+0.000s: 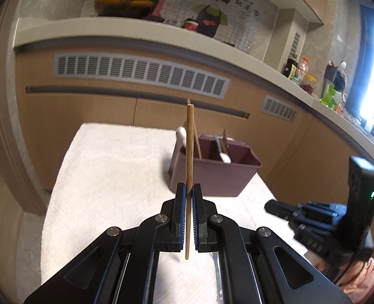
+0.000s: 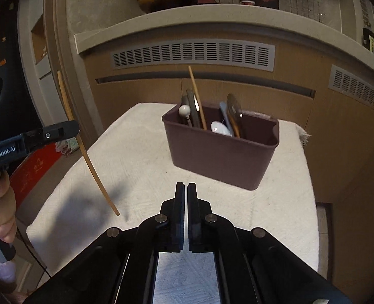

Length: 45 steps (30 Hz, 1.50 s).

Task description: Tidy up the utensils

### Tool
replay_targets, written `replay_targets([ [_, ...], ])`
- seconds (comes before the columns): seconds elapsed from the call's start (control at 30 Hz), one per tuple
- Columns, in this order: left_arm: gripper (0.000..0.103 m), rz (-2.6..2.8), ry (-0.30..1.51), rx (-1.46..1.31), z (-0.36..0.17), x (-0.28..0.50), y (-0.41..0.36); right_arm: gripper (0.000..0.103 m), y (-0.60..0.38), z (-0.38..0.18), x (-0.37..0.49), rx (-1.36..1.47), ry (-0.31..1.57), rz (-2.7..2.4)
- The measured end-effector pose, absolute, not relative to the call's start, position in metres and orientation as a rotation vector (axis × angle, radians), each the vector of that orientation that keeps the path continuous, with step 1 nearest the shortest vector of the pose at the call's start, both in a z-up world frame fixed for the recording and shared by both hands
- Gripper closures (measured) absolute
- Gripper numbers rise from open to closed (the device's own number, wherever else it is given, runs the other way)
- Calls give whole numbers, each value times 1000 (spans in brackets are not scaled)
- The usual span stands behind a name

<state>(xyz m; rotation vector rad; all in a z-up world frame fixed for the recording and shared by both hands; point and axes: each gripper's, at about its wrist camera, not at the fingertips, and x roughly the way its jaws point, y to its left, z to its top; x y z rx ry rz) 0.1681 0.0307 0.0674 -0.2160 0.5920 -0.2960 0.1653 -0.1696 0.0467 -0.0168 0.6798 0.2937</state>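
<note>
A: Entry, left claw (image 1: 189, 190). Jaws clamped on 1 wooden chopstick (image 1: 189, 167), gripped below its middle. Long axis near upright, top end above the pads, lower end hanging under them, clear of the white cloth (image 1: 106, 177) on the desk.

B: Where does the bin sit relative to it?

A: The maroon bin (image 1: 220, 177) stands ahead of the left claw and slightly to its right, near the far edge of the cloth. Open top faces up. From the right wrist view the stick (image 2: 85, 147) leans a bit, top tipped away.

B: Right claw?

A: Right claw (image 2: 186, 190) closed on nothing, pads together, raised above the cloth, bin (image 2: 220, 157) straight ahead. It carries nothing, so the left hand has the job.

B: Contents of the bin?

A: 1 chopstick (image 2: 197, 98) standing at the left end, a white spoon (image 2: 221, 128), a white round-ended handle (image 2: 184, 110), several dark handles. Exact count unclear.

B: Judgement?

A: Stick is already near vertical, so it likely needs carrying forward over the opening, then lowering tip-first beside its partner
</note>
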Motion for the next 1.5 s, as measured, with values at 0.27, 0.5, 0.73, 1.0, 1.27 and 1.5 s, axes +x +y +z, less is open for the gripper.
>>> replay_targets([
  [0.27, 98, -289, 600, -196, 67, 172, 19, 71, -158, -18, 184, 67, 943, 241],
  [0.5, 98, -268, 602, -200, 61, 173, 31, 63, -119, -56, 209, 102, 1056, 239],
  [0.73, 98, -259, 612, -221, 55, 173, 38, 77, -97, -60, 202, -72, 984, 225],
  [1.0, 98, -268, 625, -221, 56, 172, 33, 77, -135, -10, 168, -68, 708, 223],
  [1.27, 98, -305, 618, -208, 66, 173, 14, 78, -160, 38, 144, -67, 503, 149],
  [1.5, 98, -358, 535, -182, 107, 192, -4, 87, -182, 99, 145, -25, 337, 144],
])
